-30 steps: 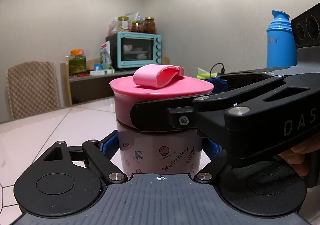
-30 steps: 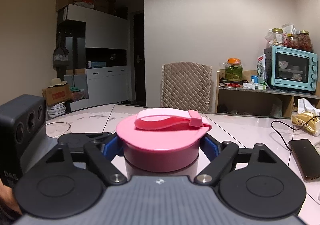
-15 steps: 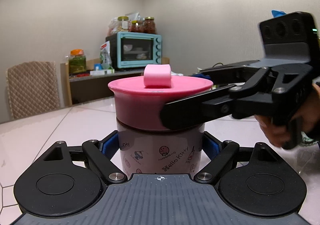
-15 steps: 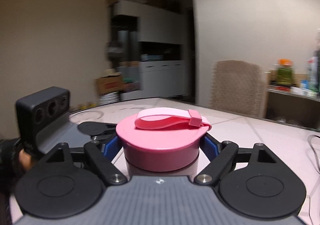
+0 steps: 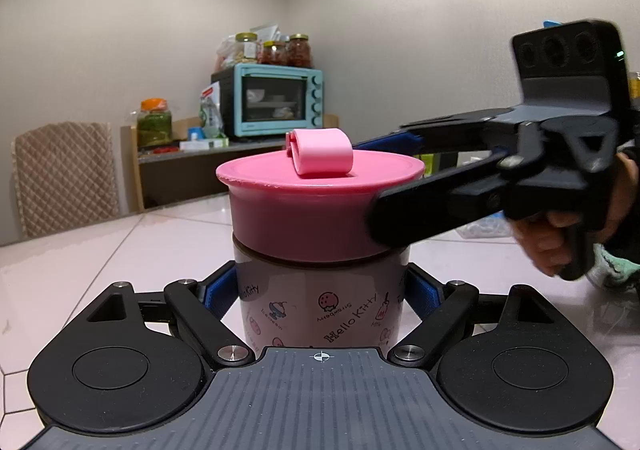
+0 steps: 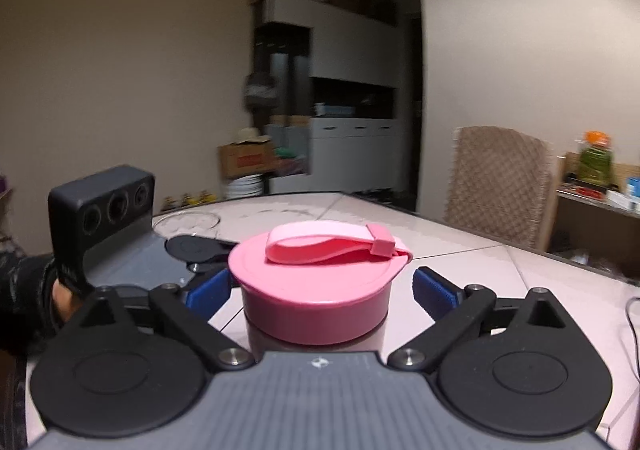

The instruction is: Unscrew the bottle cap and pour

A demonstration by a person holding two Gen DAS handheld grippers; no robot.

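A: Entry. Where does the bottle [image 5: 320, 302] stand?

B: Upright on the pale tiled table [image 5: 160, 246], in front of the teal toaster oven [image 5: 276, 100] that sits on a side counter behind it. Body is light with printed cartoon figures; the pink cap [image 5: 316, 206] is seated on top, its strap loop [image 5: 322, 152] folded over the lid.

A: Left gripper [image 5: 320, 290]?

B: Clamped on the bottle body below the cap. Both blue pads [image 5: 218, 290] press against the bottle's sides.

A: Right gripper [image 6: 320, 286]?

B: At cap height, coming in from the bottle's right in the left wrist view. Its jaws are opening. The cap sits between them, but in the right wrist view a gap shows between each blue pad [image 6: 434, 288] and the cap rim, clearest on the right side. No grip on the cap.

A: Hands?

B: The right hand [image 5: 560, 234] wraps the right gripper's handle, right of the bottle. The left hand [image 6: 60, 298], in a dark sleeve, shows left of the bottle in the right wrist view.

A: Other items?

B: A quilted chair back [image 5: 64, 170] left of the oven, jars [image 5: 286, 50] on top of the oven.
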